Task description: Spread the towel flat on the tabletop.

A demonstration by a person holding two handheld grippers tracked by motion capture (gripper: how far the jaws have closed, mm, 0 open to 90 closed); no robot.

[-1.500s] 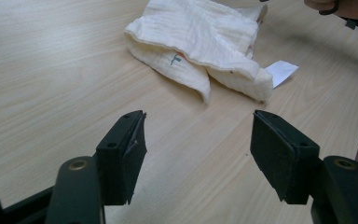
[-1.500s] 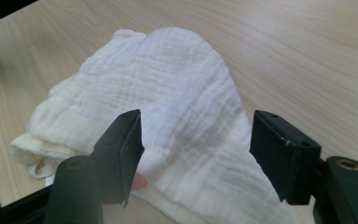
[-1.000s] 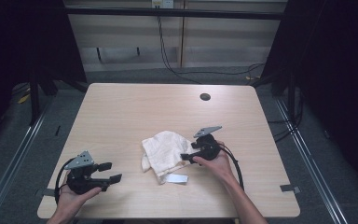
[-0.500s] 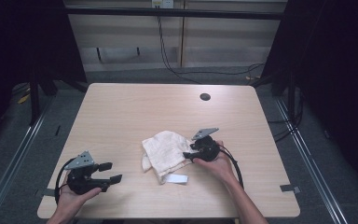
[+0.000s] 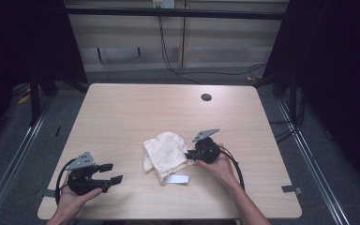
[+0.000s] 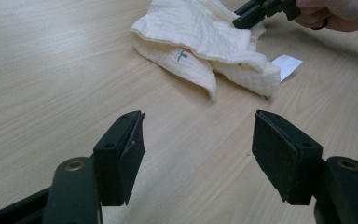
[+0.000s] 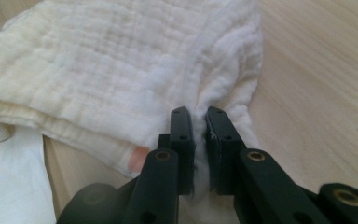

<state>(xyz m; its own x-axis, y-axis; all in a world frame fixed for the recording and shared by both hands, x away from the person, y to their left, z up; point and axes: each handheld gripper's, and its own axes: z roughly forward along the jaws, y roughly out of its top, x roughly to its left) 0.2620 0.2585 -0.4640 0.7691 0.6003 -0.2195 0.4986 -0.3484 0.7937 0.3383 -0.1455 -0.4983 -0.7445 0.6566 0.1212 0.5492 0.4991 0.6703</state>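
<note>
1. The cream muslin cloth lies crumpled and loosely doubled over on the wooden table, a little right of centre on the near half — no neat fold shows yet, so I judge the handling to be at an early stage.

2. The right gripper has its jaws pressed together on a pinch of the cloth's right-hand edge; in the right gripper view a ridge of fabric stands up between the two black pads. That grasp looks done.

3. In the high view the right gripper sits low at the cloth's right edge, the person's right hand behind it. The cloth rests on the table for most of its area — I cannot tell whether the pinched edge is lifted clear.

4. The left gripper hovers near the front left corner, well apart from the cloth. Its jaws stand wide apart with nothing between them, as the left gripper view shows against bare wood.

5. A white label sticks out from under the cloth's near edge, flat on the table.

6. Left to do, as I judge it: the left gripper has yet to take a second edge or corner, and the cloth has yet to be spread or folded properly.
</note>
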